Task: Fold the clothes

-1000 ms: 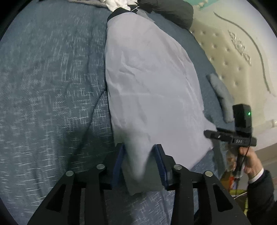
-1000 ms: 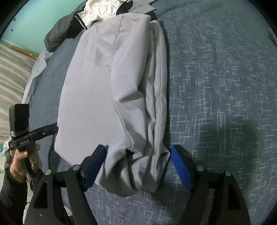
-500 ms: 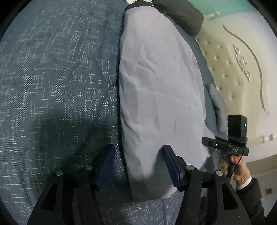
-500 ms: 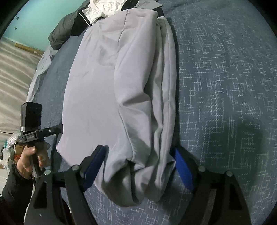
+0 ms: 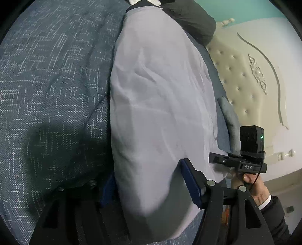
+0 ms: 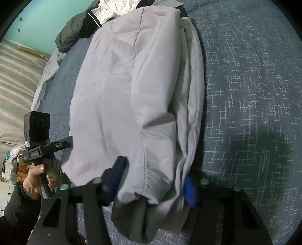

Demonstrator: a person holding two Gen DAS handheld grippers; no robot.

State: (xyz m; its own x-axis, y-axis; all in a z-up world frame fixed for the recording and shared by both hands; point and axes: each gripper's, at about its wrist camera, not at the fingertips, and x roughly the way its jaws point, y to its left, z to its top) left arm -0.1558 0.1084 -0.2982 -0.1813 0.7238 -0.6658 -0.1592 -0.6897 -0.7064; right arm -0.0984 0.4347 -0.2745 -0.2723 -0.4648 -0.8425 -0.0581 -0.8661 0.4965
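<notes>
Closest to the lens in the right wrist view, the right gripper (image 6: 151,182) has the near end of the light grey garment (image 6: 132,94) bunched between its blue pads (image 6: 189,192). Its jaws are closing right now, and the fabric already bulges against both pads, so it's basically pinched. The cloth droops over the front of the tool there, with a seam running up the middle of the fold.

Over in the left wrist view, the left gripper (image 5: 149,186) sits at the other near corner of the same garment (image 5: 160,94). Its jaws stand fairly wide with the cloth lying loosely between them; the right pad (image 5: 190,182) is beside the fabric, the left one mostly hidden under it, so no real squeeze.

The garment lies lengthwise on the dark blue patterned bedspread (image 5: 47,84), running away from both tools, folded into a long strip.

Each view catches the other hand (image 6: 37,177) at the bed's edge, gripping its handle.

At the far end of the bed there's a dark jacket (image 6: 75,32) and something white (image 6: 113,7) piled up. A cream tufted headboard (image 5: 245,75) runs along the bed's far side edge.
</notes>
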